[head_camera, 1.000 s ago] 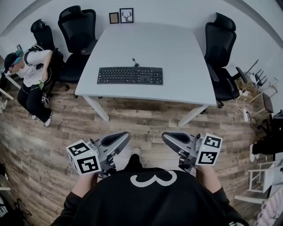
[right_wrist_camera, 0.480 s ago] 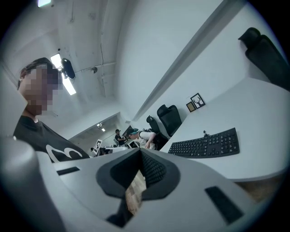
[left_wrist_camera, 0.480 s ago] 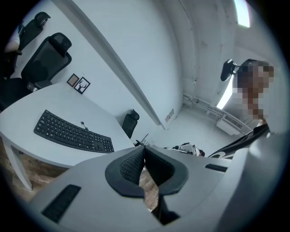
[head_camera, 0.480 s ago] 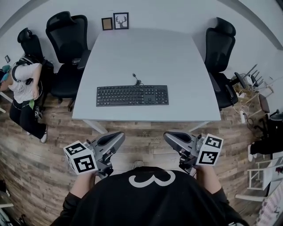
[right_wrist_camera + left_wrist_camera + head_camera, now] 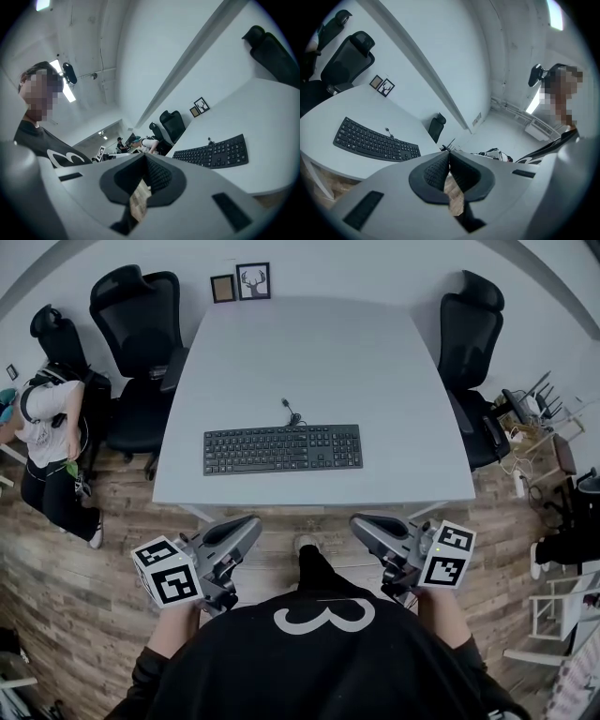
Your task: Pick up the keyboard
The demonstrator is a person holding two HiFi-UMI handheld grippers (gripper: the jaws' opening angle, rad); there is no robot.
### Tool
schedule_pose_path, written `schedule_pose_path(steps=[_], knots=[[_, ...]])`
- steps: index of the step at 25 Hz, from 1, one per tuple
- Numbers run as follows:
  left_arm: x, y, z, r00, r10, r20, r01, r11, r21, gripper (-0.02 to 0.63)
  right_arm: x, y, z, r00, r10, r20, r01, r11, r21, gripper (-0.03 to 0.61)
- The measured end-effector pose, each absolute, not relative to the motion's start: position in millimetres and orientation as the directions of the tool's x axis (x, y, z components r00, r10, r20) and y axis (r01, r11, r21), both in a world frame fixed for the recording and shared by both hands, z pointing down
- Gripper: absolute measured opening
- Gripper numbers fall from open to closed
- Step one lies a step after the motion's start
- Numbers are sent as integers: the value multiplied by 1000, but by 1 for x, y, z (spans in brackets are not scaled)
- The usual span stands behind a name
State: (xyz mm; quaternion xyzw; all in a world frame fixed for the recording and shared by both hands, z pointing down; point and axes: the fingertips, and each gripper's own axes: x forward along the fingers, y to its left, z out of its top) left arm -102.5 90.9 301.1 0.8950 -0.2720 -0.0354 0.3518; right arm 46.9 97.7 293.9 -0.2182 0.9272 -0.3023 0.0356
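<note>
While you look down in the head view, the keyboard [image 5: 282, 448] lies flat on the white table [image 5: 309, 343], its key legends too small to read. Your shirt [image 5: 319, 652] reads "3". The left gripper [image 5: 249, 523] and right gripper [image 5: 361, 523] hang short of the table's edge.

Left gripper view: jaws together, empty.

Right gripper view: jaws together, empty.

The only legible mark is a white numeral 3 [image 5: 323, 618] on the person's black shirt [image 5: 319, 676].

Closed empty tool [image 5: 449, 157], keyboard [image 5: 375, 140] on table [image 5: 328, 112]
</note>
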Motion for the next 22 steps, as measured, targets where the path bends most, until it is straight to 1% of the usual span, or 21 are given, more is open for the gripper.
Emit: schedule_pose_path(steps=[9,14,19,22], knots=[[-96,47,309,842,-513,169,-490,-595,637,14,48,47,298,-914,-402,59,-358,727,-586,9],[-89,19,311,841,-514,168,-489,-591,641,14,54,17,302,-920,-388,54,-338,715,-612,9],[-88,-10,322,835,-518,188,-493,-550,674,14,57,-12,321,-916,-378,132,-381,722,-577,10],[-88,-23,330,833,-515,201,-497,-538,680,14,58,-25,331,-921,-364,138,-370,708,-601,9]])
